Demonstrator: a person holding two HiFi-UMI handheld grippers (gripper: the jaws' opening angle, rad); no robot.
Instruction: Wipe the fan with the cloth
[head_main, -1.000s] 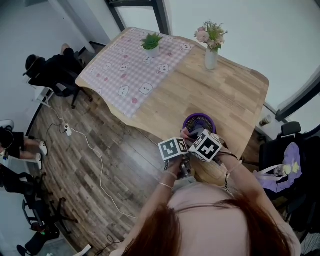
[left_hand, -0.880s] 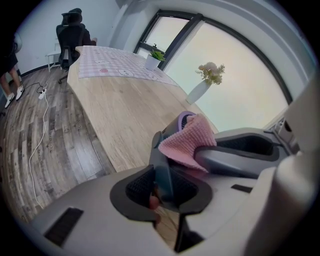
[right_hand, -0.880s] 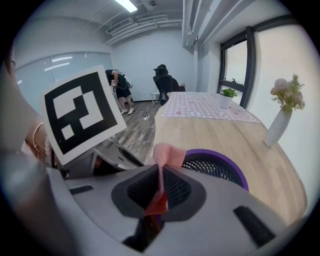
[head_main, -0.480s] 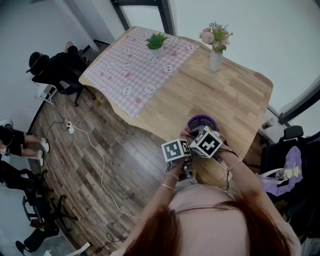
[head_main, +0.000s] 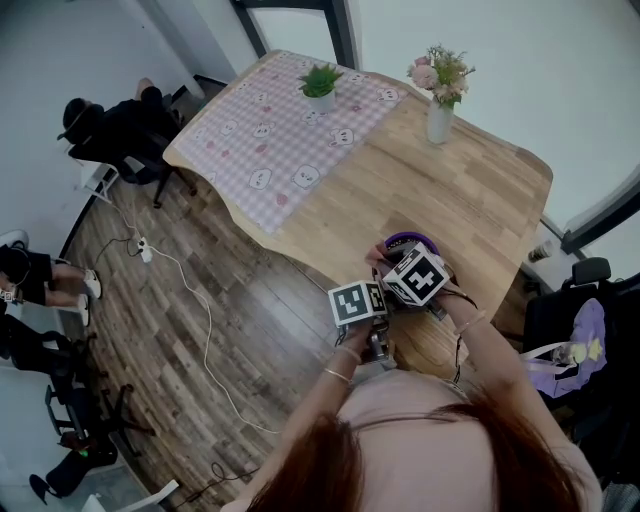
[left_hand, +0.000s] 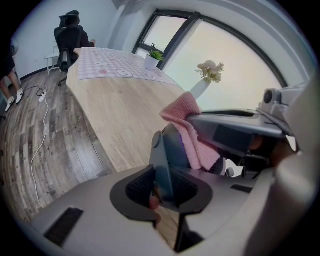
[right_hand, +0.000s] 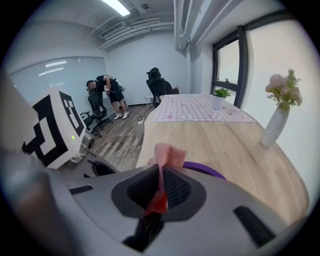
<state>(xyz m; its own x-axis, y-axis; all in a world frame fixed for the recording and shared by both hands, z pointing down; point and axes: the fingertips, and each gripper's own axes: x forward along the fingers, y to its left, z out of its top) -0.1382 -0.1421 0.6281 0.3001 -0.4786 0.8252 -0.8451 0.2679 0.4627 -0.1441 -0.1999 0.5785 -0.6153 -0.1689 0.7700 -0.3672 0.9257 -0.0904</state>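
A small purple fan (head_main: 409, 240) stands near the front edge of the wooden table (head_main: 470, 190), largely hidden by the grippers. My left gripper (head_main: 358, 302) is shut on a grey-blue part of the fan (left_hand: 167, 150), which rises from between the jaws (left_hand: 162, 187). My right gripper (head_main: 414, 276) sits just above the fan, shut on a pink cloth (right_hand: 167, 155). The cloth (left_hand: 192, 130) drapes against the held fan part. The fan's purple rim (right_hand: 205, 171) shows right behind the cloth. The left gripper's marker cube (right_hand: 50, 127) is close on the left.
A white vase of flowers (head_main: 439, 110), a potted plant (head_main: 320, 82) and a pink checked tablecloth (head_main: 280, 130) sit at the table's far end. Office chairs and seated people are at the left, with a white cable (head_main: 190, 300) on the floor. A chair with a purple bag (head_main: 580, 330) stands at the right.
The right gripper with the cloth has shifted a little farther over the fan, hiding more of its purple rim. The left gripper keeps its hold.
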